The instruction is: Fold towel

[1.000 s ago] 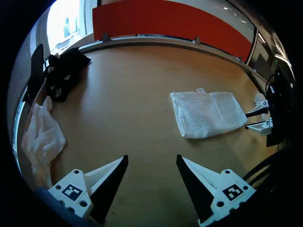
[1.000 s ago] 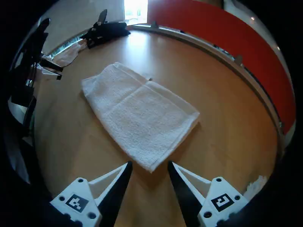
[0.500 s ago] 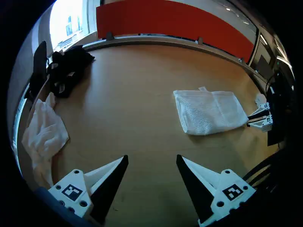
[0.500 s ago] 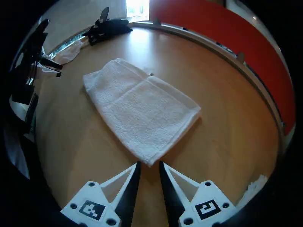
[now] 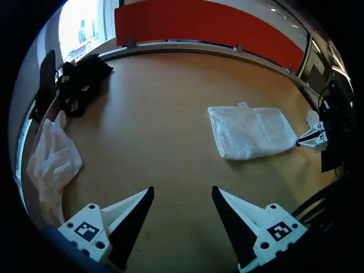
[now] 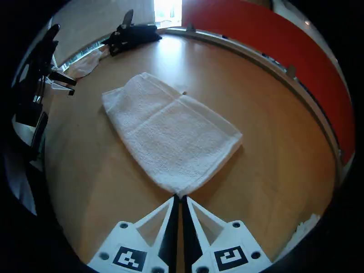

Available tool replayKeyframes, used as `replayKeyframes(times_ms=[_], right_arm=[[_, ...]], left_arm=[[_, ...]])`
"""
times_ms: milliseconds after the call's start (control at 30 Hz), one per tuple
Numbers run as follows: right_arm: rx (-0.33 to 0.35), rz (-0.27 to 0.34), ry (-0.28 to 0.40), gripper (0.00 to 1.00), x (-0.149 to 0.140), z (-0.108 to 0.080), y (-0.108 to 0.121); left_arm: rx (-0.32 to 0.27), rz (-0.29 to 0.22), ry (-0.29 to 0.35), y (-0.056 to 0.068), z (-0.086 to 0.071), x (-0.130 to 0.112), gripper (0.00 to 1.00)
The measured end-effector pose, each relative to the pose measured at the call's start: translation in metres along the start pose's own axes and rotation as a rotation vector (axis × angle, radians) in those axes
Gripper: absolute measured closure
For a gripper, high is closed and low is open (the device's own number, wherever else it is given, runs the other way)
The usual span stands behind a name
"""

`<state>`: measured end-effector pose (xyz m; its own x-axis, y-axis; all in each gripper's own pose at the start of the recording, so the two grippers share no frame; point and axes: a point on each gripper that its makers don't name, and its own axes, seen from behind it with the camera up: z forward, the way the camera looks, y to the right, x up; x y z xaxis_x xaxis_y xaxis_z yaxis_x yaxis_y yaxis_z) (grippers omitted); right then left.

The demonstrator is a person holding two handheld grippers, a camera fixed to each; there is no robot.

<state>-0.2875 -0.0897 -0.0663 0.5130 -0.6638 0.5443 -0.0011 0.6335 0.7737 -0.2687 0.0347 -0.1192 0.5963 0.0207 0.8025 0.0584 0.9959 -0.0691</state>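
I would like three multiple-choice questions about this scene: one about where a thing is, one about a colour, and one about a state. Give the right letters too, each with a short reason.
1. Where does the folded towel lie?
A. on the wooden table
B. on a chair
C. on the floor

2. What colour is the long panel behind the far edge of the table?
A. green
B. red
C. blue

3. In what state is the left tool?
A. closed on the towel
B. closed on a black bag
C. open, holding nothing

Answers:
1 A: the towel lies flat on the wood surface.
2 B: the panel is plainly red in both views.
3 C: it is spread wide, with bare table showing in the gap.
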Motion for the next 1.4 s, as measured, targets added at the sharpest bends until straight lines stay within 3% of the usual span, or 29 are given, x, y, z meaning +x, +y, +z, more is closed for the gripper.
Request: replayKeyframes(times_ms=[300,800,1400], right_arm=[[-0.033,-0.015,0.030,0.96,0.018,-0.013,0.004],[-0.099,-0.069,0.130,0.96,0.073,-0.057,0.016],[-0.147,-0.107,0.159,0.96,0.086,-0.089,0.031]], left_arm=[[0.003,0.003,0.007,-0.001,0.000,0.004,0.06],[0.001,0.015,0.026,-0.001,-0.001,0.018,0.06],[-0.004,0.026,0.042,0.001,-0.002,0.030,0.06]])
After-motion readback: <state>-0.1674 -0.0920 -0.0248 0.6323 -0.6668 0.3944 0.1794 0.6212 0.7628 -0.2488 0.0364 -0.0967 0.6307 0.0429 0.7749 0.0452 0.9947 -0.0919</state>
